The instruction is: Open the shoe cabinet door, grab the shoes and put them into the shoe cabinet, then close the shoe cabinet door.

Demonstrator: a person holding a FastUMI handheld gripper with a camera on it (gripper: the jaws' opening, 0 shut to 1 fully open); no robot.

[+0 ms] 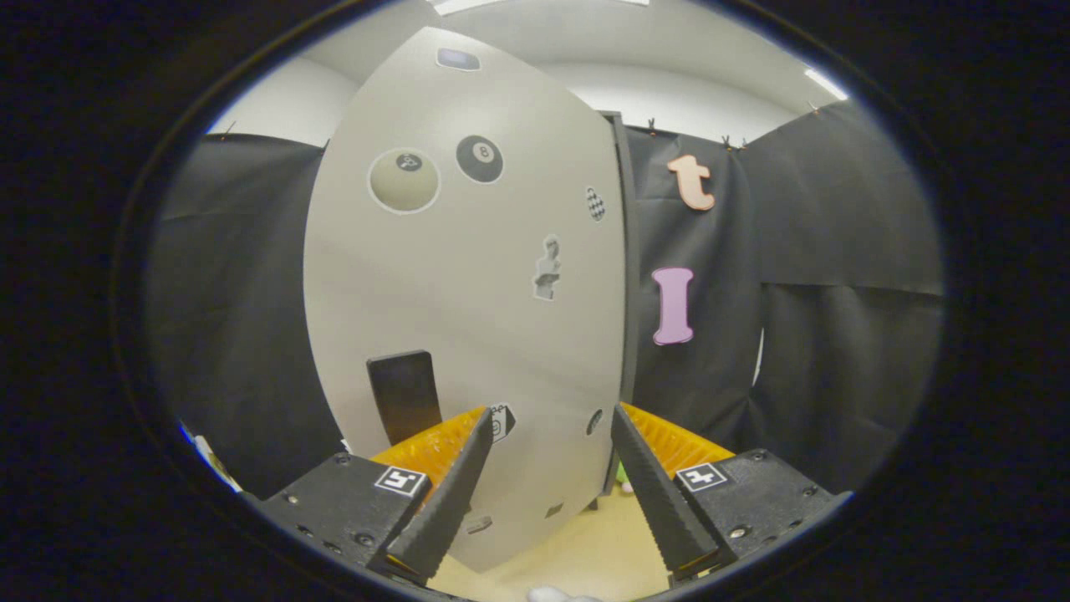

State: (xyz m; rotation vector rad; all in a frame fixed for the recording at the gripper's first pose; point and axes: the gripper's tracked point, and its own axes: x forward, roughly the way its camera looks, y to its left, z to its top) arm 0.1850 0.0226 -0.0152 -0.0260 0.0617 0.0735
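Note:
The shoe cabinet's pale grey door stands tall just ahead of me, covered with several stickers. A dark rectangular handle sits low on the door, just beyond my left finger. The door's right edge meets a dark cabinet frame. My gripper is open, its fingers spread wide in front of the door's lower part with nothing between them. A bit of something white peeks in below the fingers; I cannot tell what it is.
Black cloth walls close in the booth to the left and right of the cabinet. A light wooden floor shows below the door between the fingers. A small green thing lies at the cabinet's foot.

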